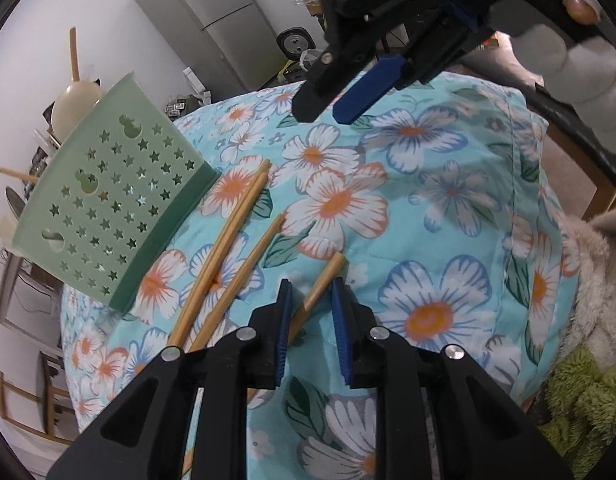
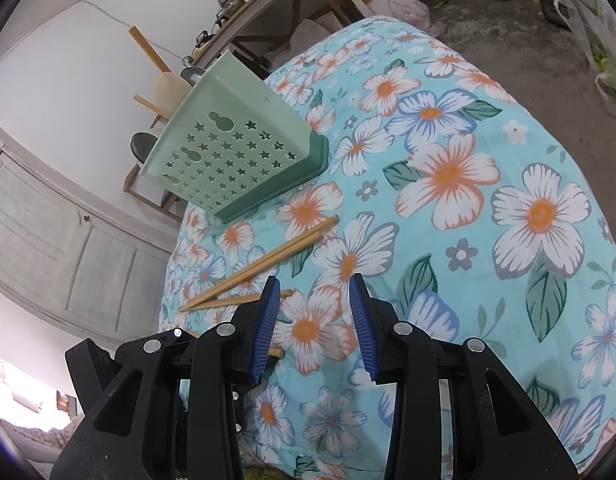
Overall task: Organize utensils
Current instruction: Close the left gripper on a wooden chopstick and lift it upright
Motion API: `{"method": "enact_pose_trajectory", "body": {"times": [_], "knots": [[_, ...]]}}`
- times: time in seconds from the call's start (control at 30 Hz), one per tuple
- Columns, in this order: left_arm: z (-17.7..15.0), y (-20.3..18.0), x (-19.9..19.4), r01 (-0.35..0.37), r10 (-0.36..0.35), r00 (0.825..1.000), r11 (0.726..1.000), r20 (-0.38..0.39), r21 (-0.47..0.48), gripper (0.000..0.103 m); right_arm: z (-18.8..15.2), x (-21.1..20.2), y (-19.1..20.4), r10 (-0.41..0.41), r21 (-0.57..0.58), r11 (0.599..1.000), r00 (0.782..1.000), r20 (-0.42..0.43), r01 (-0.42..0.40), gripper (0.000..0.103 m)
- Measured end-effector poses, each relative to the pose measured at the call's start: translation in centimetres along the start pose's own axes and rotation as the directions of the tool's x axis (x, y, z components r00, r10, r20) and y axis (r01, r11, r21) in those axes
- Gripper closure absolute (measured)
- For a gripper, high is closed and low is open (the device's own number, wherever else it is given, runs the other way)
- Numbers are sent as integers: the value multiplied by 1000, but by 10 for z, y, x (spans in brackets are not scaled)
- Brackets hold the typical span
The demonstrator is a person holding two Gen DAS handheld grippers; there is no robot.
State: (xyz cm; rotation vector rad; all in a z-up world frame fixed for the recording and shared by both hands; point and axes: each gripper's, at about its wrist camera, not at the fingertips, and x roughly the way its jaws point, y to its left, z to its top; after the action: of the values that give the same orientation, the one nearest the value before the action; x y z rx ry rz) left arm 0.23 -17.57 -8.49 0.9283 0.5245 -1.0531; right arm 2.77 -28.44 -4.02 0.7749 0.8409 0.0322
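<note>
left tongs point(image 1: 310, 292): slightly parted | right tongs point(image 2: 314, 292): parted, empty

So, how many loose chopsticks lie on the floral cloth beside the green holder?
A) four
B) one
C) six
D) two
A: the left wrist view shows four chopsticks lying on the floral cloth next to the green holder, one of them between the left gripper's fingers.

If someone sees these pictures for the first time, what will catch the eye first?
First the bright floral cloth, turquoise with big white and orange flowers, covering the whole surface. Then the pale green utensil holder with star-shaped holes, standing at the cloth's far left edge, and the wooden chopsticks lying loose beside it. One chopstick lies between the blue pads of the left gripper.
</note>
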Motion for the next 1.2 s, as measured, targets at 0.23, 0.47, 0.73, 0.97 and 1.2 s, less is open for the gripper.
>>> {"method": "enact_pose_trajectory", "body": {"times": [0.23, 0.47, 0.73, 0.97, 1.2], "knots": [[2, 13, 0, -6, 7, 1000, 999, 2, -35, 94, 0, -3, 0, 3, 6, 1000, 1000, 6, -3, 67], [8, 40, -11, -36, 40, 999, 990, 28, -138, 98, 1, -7, 0, 29, 16, 999, 1000, 7, -29, 67], [4, 90, -43, -34, 73, 994, 912, 82, -408, 98, -2, 3, 10, 182, 92, 980, 983, -38, -178, 67], [-13, 134, -69, 8, 99, 987, 762, 128, -648, 98, -8, 48, 14, 242, 221, 953, 960, -137, -209, 67], [-25, 154, -84, 63, 108, 977, 674, 182, -736, 98, -15, 82, 0, 233, 389, 908, 961, -150, -159, 73]]}}
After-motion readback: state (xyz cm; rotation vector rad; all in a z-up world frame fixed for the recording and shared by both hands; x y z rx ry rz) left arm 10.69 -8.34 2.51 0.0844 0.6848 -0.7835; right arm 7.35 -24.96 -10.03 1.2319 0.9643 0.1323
